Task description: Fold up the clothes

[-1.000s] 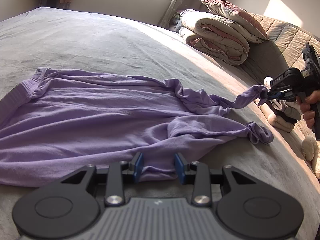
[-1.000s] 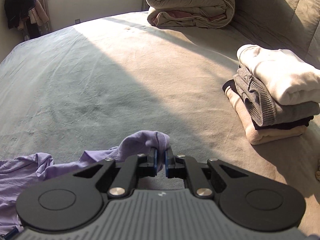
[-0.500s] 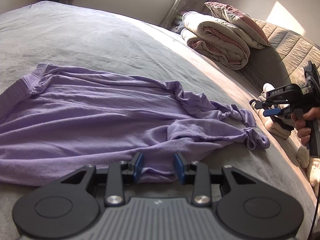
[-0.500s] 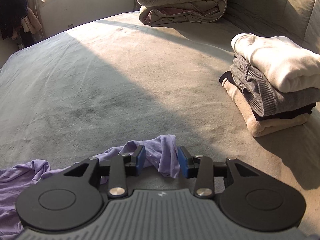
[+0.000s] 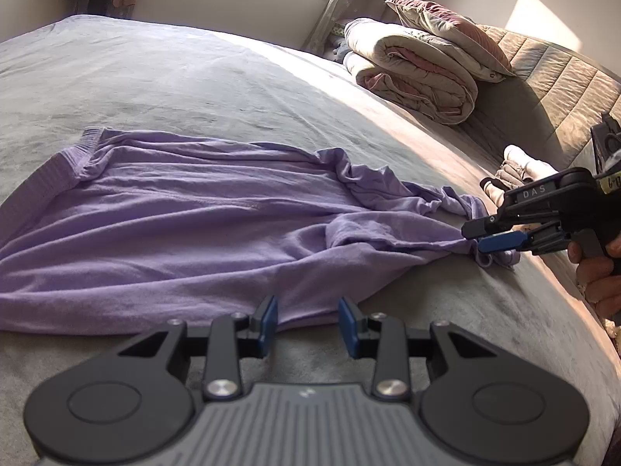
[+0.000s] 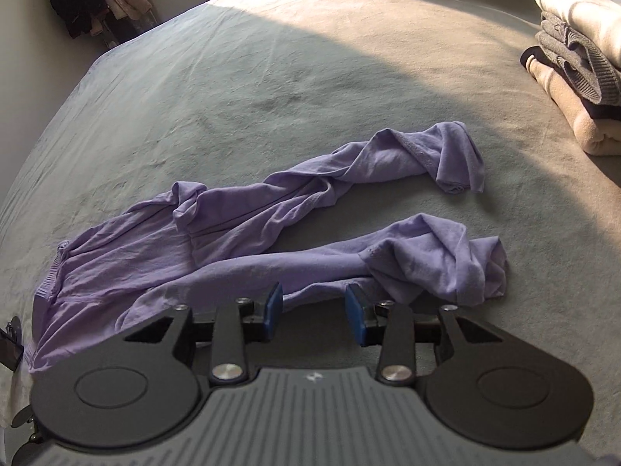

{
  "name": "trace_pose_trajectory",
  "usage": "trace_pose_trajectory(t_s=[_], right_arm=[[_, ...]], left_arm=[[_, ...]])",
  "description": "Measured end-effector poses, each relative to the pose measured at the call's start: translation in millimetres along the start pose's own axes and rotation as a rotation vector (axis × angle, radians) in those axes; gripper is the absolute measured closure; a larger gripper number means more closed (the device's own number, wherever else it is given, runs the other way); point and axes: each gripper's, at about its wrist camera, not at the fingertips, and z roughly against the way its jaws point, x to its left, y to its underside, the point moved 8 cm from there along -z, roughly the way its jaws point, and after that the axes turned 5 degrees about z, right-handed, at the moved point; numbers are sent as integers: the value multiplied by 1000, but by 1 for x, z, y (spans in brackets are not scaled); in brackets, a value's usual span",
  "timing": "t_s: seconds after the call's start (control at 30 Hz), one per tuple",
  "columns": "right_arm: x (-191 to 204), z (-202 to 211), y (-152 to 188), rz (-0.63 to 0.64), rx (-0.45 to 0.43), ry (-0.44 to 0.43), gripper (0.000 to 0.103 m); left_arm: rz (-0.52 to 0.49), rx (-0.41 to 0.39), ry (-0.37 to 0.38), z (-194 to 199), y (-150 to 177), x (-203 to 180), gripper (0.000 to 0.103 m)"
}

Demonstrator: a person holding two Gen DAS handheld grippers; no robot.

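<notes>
Lavender knit fills the near ground in both wrist views: a long-sleeved purple top [image 5: 186,233] spread on the grey bedspread [image 5: 163,89], body laid out mostly flat, both sleeves trailing off loose and rumpled.

At six o'clock in the left wrist view the left gripper [image 5: 306,322] sits low at the garment's near edge. Its blue pads are spread wide with nothing between them, and the hem lies just beyond the tips. Held there, it looks placed either to pin or to pick up that edge.

In the right wrist view the right gripper [image 6: 314,310] is also parted wide and clamps nothing. The near sleeve [image 6: 407,260] runs just past its tips toward three o'clock and ends in a crumpled cuff. From the left wrist view the same tool appears at three o'clock, a person's hand [image 5: 597,272] on its grip, tips right at the cuff where the cloth is drawn into taut creases. Whether cloth lies between the pads cannot be told from that side view; the right camera suggests it does not.

Further out, the far sleeve [image 6: 388,163] lies twisted toward one o'clock, apart from the near one. The ribbed hem band [image 5: 66,163] shows at nine o'clock in the left view.

So the top is spread but not squared: sleeves unfolded, wrinkles across the chest. I judge it to be at a straightening stage.

Beyond, a stack of folded clothes [image 6: 574,62] sits at two o'clock, and a rolled duvet [image 5: 415,73] rests against the headboard.
</notes>
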Motion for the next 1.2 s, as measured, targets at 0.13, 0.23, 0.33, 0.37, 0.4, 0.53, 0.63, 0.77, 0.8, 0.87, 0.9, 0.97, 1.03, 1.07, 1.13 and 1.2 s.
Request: trace_pose_trajectory(t_s=[0.13,0.23,0.33,0.37,0.4,0.53,0.63,0.77,0.8,0.87,0.9,0.97,1.03,1.07,1.13,1.2], right_arm=[[3,-13,4,-108,45,-60,63],[1,-23,5,-161,65,-63,71],[-1,-27,-1,-180,48,-44,94],[-2,-28,-5,-184,37,-39,96],[-3,-28,-8,-188,25,-34,100],[-1,-26,-32,-167,-46,15,100],[1,-30,-50,-160,-90,37,100],[-1,-39,-63,-153,-119,79,100],[-2,-42,-65,-157,-125,88,100],[-6,-44,-65,-163,-132,96,100],[-7,-43,-64,-165,-131,90,100],[-11,-40,-62,-169,-128,79,97],[-14,-38,-59,-173,-126,68,89],[-16,-36,-58,-175,-125,62,89],[-19,-34,-56,-179,-122,51,89],[-24,-29,-51,-186,-117,38,89]], left_arm=[[17,1,4,2,-1,5,68],[28,4,11,2,-2,7,68],[36,7,17,2,-2,8,68],[38,7,18,2,-2,9,68],[38,7,20,2,-1,9,68],[33,7,20,4,0,12,68],[31,7,19,7,0,14,68],[39,6,16,11,0,19,68],[42,6,13,12,0,20,68],[49,8,7,14,0,23,68],[51,9,4,15,1,24,68],[56,10,-1,17,1,27,68],[60,8,-7,19,1,30,68],[62,7,-10,21,1,31,68],[68,3,-17,24,2,35,68],[79,0,-27,28,2,39,68]])
